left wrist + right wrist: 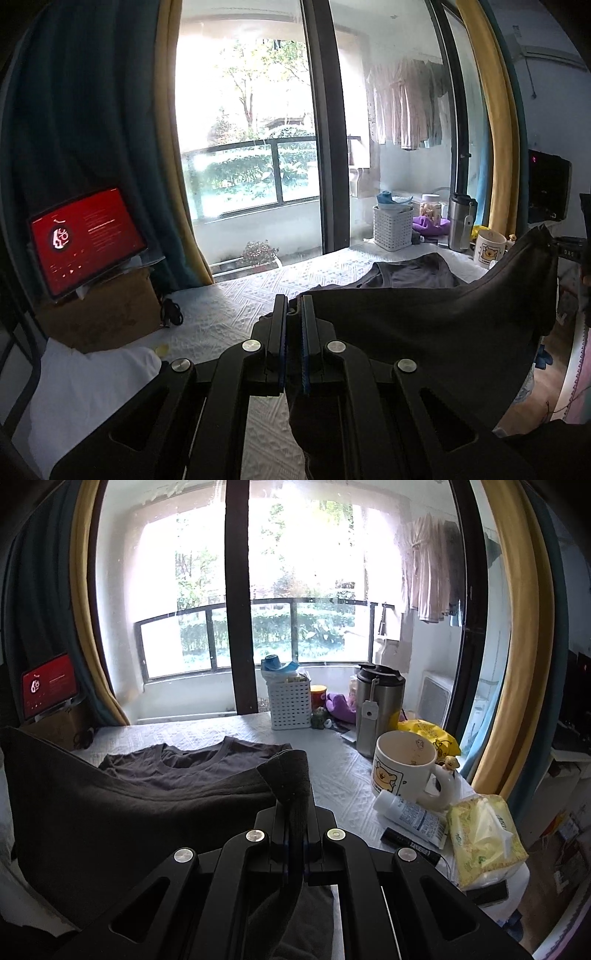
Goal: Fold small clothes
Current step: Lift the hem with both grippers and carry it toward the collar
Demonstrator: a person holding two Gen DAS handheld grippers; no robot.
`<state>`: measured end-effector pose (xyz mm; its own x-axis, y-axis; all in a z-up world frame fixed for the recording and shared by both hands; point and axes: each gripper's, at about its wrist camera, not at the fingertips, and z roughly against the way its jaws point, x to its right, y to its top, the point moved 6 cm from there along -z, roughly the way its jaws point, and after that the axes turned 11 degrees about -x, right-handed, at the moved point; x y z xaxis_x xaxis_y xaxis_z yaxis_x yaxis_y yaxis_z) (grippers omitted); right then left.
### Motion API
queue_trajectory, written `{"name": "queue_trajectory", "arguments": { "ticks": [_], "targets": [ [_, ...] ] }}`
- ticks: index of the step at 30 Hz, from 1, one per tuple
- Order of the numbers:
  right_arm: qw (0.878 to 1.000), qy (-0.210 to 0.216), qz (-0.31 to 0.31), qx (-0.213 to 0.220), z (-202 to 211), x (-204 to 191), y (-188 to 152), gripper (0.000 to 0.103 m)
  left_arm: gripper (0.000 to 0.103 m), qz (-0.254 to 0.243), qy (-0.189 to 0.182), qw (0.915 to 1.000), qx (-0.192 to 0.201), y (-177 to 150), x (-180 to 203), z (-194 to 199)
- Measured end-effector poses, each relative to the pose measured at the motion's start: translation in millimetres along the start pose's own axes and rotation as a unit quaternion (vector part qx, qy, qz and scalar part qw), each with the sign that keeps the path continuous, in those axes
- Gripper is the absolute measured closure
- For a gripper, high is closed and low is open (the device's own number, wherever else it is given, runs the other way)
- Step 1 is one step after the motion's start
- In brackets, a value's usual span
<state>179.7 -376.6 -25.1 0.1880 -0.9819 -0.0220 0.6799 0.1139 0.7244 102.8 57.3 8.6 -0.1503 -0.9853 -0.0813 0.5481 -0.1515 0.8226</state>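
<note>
Far left I can see a tablet (86,236) glowing red on a cardboard box (107,314), with a white pillow (92,391) nearer me. My left gripper (293,332) is clenched on one corner of the dark shirt (424,332), fabric pinched between its blue-lined pads. The hem runs taut across to my right gripper (295,812), which is clamped on the other corner, a wad of cloth bunching over its tips. The shirt's collar end (195,760) lies flat on the patterned white table cover (332,775), far side, while the near half hangs lifted between my hands.

I judge this the first fold: bottom hem raised, ready to go over toward the collar. Next I'd carry both corners forward together, level, and lay them down square near the neckline (keeping tension even so no crease forms). On the right sit a bear mug (406,771), a small bottle (410,812) and a tissue pack (484,834), close to the right hand's path, so I'd stay left of them.
</note>
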Motion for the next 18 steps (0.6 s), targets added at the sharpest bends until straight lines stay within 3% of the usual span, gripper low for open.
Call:
{"name": "queue_trajectory", "arguments": {
  "ticks": [18],
  "targets": [
    [1.000,0.013,-0.010,-0.017,-49.3,2.2,42.0,0.099,0.098,0.016,-0.019,0.9995,-0.020,31.0,-10.4,-37.4]
  ]
}}
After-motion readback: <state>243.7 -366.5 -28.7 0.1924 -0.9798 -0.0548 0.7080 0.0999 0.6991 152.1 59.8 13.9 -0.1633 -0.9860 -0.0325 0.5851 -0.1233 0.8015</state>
